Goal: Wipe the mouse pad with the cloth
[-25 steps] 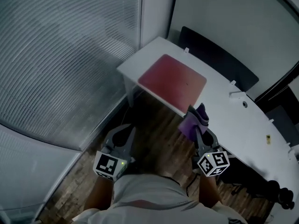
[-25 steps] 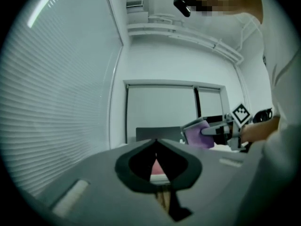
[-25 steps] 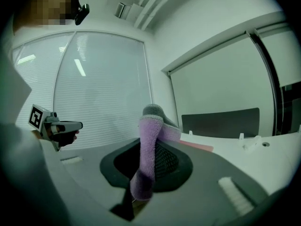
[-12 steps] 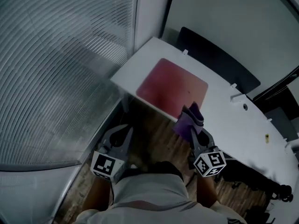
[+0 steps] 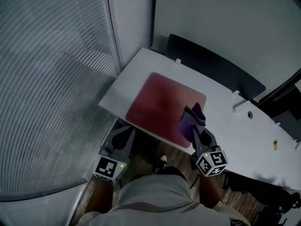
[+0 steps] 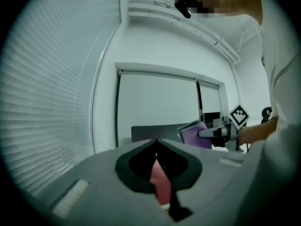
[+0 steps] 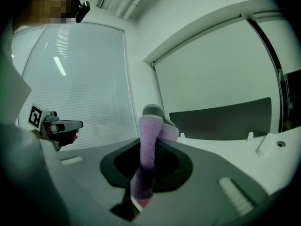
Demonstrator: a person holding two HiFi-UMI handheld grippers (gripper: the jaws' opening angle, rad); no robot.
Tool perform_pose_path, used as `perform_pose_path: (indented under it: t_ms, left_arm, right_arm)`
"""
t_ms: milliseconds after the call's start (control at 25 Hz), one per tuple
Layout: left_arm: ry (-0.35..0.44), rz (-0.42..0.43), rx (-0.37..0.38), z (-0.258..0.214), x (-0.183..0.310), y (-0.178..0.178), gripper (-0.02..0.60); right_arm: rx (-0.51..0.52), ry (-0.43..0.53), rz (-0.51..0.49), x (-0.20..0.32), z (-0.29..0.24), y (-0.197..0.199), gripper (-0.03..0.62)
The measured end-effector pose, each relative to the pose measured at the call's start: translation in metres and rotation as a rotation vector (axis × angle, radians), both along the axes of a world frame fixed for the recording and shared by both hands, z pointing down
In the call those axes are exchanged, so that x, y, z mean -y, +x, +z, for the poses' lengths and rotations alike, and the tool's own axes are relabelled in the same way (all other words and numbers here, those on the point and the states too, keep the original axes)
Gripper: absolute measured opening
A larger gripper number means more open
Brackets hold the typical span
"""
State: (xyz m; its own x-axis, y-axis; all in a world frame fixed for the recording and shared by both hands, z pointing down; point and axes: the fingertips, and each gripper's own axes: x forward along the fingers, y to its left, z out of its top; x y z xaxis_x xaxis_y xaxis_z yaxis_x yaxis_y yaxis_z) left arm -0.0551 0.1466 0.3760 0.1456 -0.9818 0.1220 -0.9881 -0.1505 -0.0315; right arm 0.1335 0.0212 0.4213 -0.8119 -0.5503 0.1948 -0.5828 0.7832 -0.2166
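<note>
At far left hangs the grey slatted window blind (image 5: 47, 79), well apart from the work. Next comes our left tool (image 5: 123, 133), low over the wooden floor beside the counter's near edge; its jaws are together with nothing between them, only a sliver of red showing past them.

The flat red rectangular mouse pad (image 5: 157, 100) lies near the left end of the long white counter (image 5: 225, 121). Over the last second we have stepped in. The folded purple fleece cloth (image 5: 190, 120) hung over the floor short of the counter then, and now it sits over the pad's near right corner. Our right tool (image 5: 194, 130) is clamped on the cloth's lower end, leaving the fold standing up. We cannot tell whether the cloth touches the pad yet. We judge the approach nearly done and wiping not yet begun.

Further right the counter carries 1 small white bracket (image 5: 240, 102) and 1 round cable hole (image 5: 249, 115), both well apart from the pad. A dark panel (image 5: 211, 69) stands behind. Nothing lies on the pad to block a stroke.
</note>
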Motion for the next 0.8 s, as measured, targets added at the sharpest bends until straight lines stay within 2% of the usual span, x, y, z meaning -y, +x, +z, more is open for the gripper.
perform_pose_path:
  t_ms: [160,280,440,520,640,800]
  left_arm:
    - [0.014,-0.016,0.0,-0.011,0.063,0.006,0.0]
    - [-0.013,-0.024,-0.019,-0.008,0.103,0.01,0.0]
    - [-0.047,0.015,-0.007,0.007,0.144,0.011,0.003]
    - [-0.055,0.036,-0.002,0.014,0.162,0.006,0.003]
    - [-0.065,0.065,-0.037,0.017,0.188,-0.006,0.003]
    - [-0.073,0.123,-0.073,0.031,0.214,-0.036,0.003]
  right_arm:
    - [0.017,-0.02,-0.016,0.057,0.002,0.006,0.051]
    - [0.014,-0.03,-0.022,0.094,0.01,0.011,0.049]
    - [0.007,-0.057,-0.002,0.13,0.024,0.012,0.049]
    - [-0.005,-0.074,0.011,0.142,0.031,0.01,0.049]
    - [-0.032,-0.089,0.031,0.158,0.039,0.001,0.048]
    - [-0.066,-0.101,0.065,0.174,0.046,-0.031,0.049]
